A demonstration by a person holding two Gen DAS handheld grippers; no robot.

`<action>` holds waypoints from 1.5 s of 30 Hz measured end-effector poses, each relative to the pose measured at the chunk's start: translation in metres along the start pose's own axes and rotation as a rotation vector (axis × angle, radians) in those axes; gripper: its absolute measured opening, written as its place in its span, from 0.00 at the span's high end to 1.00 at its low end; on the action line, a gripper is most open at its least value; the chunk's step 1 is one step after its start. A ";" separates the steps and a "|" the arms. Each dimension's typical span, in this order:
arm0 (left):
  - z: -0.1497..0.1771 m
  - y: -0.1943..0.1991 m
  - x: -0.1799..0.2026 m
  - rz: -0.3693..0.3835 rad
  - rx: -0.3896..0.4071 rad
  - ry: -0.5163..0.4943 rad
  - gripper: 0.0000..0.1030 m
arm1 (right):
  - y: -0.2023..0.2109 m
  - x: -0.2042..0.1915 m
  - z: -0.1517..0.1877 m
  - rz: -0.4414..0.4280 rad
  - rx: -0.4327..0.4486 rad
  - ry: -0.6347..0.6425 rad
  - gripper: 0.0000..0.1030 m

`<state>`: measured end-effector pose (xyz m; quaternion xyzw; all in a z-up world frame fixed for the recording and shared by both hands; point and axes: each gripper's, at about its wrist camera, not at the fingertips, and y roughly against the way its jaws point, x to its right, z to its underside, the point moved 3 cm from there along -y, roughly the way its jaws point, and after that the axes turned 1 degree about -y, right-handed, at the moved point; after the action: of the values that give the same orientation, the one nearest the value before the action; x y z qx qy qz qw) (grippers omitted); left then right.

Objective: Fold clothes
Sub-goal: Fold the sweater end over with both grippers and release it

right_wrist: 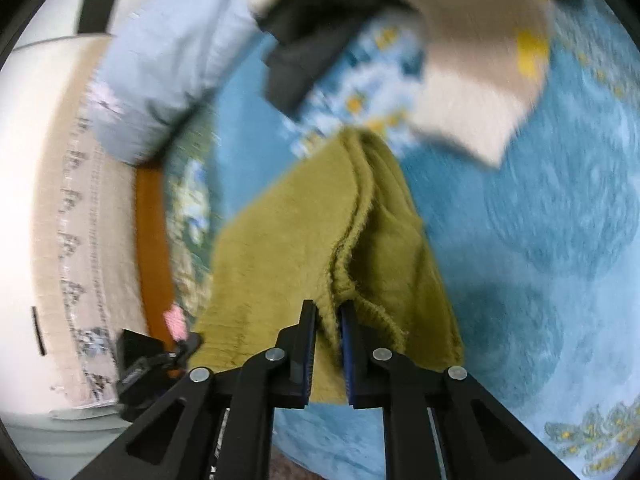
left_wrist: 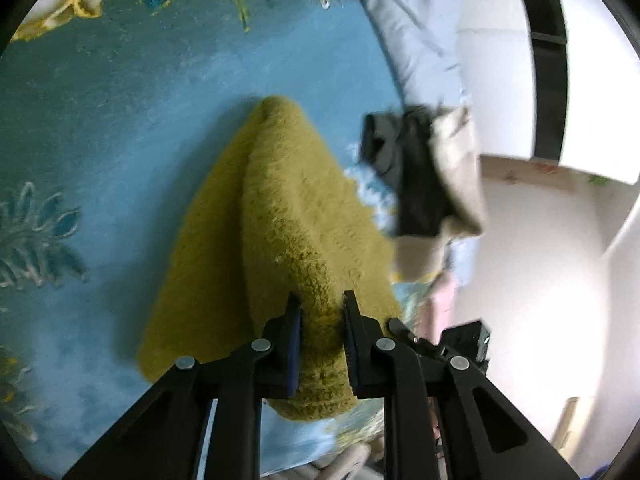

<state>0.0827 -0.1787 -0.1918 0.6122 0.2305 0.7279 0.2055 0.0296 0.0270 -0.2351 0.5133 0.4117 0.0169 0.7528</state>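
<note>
An olive-green fuzzy garment (left_wrist: 276,216) hangs over the blue floral bedspread (left_wrist: 120,120). My left gripper (left_wrist: 322,304) is shut on a bunched edge of it, and the cloth drapes away from the fingers toward the bed. In the right wrist view the same olive garment (right_wrist: 304,232) shows a doubled hem, and my right gripper (right_wrist: 328,310) is shut on that hem. The garment is lifted, with its far end near or on the bedspread (right_wrist: 540,240). Both views are motion-blurred.
A pile of dark and beige clothes (left_wrist: 424,168) lies at the bed's edge, seen also as the clothes pile (right_wrist: 400,40) in the right view. A pale blue pillow (right_wrist: 160,60) sits beside it. The other gripper (right_wrist: 148,364) shows at the lower left, by a wooden bed frame (right_wrist: 154,240).
</note>
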 end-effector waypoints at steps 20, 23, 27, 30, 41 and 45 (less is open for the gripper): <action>0.011 -0.016 -0.057 -0.302 -0.092 -0.040 0.79 | -0.013 0.021 0.000 0.030 0.010 -0.044 0.83; 0.010 -0.006 -0.053 -0.222 -0.112 -0.039 0.68 | -0.005 0.018 0.000 0.054 0.022 -0.028 0.83; -0.004 0.010 -0.051 -0.198 -0.084 -0.090 0.58 | 0.013 0.015 -0.001 0.108 0.079 -0.016 0.64; -0.029 0.011 -0.056 -0.192 -0.081 -0.096 0.49 | 0.027 0.012 -0.001 0.112 0.118 -0.023 0.59; -0.054 -0.035 -0.056 -0.133 -0.233 -0.191 0.35 | 0.021 -0.006 0.014 0.173 0.066 0.001 0.59; -0.057 -0.033 -0.064 -0.074 -0.248 -0.146 0.37 | 0.019 -0.007 0.016 0.188 0.060 0.000 0.58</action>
<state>0.0374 -0.1941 -0.2700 0.6243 0.1457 0.6964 0.3226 0.0427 0.0202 -0.2139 0.5719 0.3621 0.0750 0.7322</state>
